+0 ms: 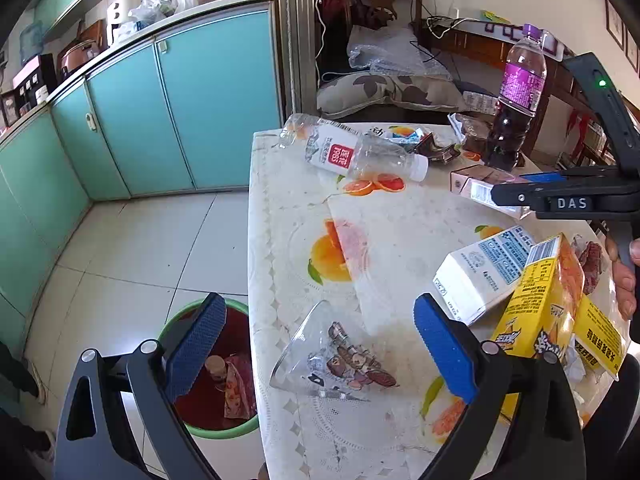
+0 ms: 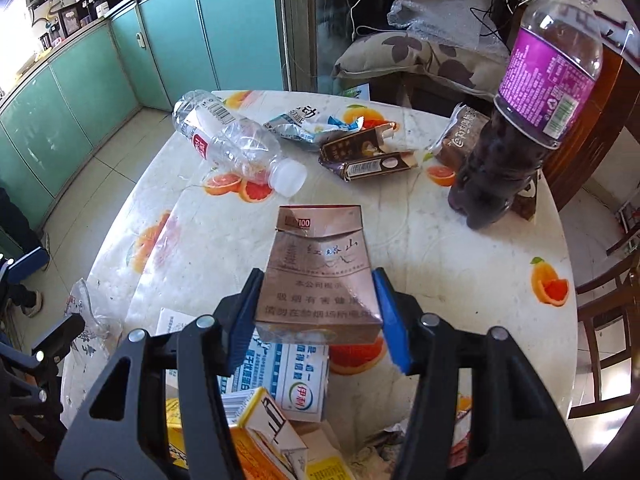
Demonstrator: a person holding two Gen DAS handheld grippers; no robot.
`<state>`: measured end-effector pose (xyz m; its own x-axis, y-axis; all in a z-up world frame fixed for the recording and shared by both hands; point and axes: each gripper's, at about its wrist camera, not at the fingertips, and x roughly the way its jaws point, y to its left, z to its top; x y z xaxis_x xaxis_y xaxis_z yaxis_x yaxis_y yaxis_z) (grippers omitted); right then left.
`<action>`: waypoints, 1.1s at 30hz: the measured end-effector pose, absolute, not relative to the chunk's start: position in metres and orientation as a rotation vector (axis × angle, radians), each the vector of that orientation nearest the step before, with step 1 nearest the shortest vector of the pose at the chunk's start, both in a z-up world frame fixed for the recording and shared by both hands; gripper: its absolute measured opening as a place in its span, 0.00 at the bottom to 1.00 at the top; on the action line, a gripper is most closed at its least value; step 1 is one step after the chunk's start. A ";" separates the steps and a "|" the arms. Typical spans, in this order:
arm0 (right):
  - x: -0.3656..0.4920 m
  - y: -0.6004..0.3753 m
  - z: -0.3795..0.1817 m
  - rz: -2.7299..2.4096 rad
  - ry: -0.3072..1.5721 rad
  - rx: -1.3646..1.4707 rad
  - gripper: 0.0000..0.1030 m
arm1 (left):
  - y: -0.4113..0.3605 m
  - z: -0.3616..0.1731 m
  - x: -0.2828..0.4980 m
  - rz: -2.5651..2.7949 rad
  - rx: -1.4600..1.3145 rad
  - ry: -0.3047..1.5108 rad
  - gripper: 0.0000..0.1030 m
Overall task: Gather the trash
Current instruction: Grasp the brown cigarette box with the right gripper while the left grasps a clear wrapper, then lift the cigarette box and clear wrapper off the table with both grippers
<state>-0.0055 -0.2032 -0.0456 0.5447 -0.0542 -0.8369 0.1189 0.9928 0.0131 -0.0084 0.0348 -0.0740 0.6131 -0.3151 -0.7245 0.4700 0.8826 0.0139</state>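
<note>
Right gripper [image 2: 316,312] has its blue pads clamped on the sides of a brown cardboard cigarette pack [image 2: 320,276], held tilted just above the fruit-print table cover [image 2: 460,248], over a white-and-blue milk carton [image 2: 288,376]. Left gripper [image 1: 320,344] hangs with jaws wide apart and empty at the table's edge, a crumpled clear plastic wrapper [image 1: 332,352] lying between its fingers, the green bin [image 1: 224,392] below on the floor. Farther back lie an empty clear plastic bottle [image 2: 236,144] and an upright purple-labelled drink bottle [image 2: 520,112].
</note>
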 end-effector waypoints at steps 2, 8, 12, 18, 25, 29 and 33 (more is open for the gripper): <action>-0.006 -0.202 -0.046 -0.099 0.988 0.075 0.52 | 0.038 -0.082 -0.006 -0.462 0.192 0.820 0.88; -0.013 -0.201 -0.043 -0.097 0.973 0.097 0.52 | 0.035 -0.092 -0.003 -0.492 0.180 0.858 0.57; -0.020 -0.197 -0.036 -0.118 0.939 0.070 0.52 | 0.030 -0.092 0.000 -0.550 0.148 0.879 0.25; -0.025 -0.190 -0.030 -0.126 0.905 0.040 0.52 | 0.017 -0.075 -0.005 -0.573 0.165 0.807 0.15; -0.027 -0.192 -0.034 -0.139 0.935 0.023 0.52 | 0.011 -0.044 0.001 -0.538 0.164 0.692 0.14; -0.024 -0.196 -0.052 -0.136 1.039 -0.030 0.69 | 0.016 -0.034 0.009 -0.536 0.125 0.676 0.14; -0.020 -0.207 -0.058 -0.125 1.101 -0.038 0.77 | 0.020 -0.029 0.009 -0.530 0.119 0.657 0.14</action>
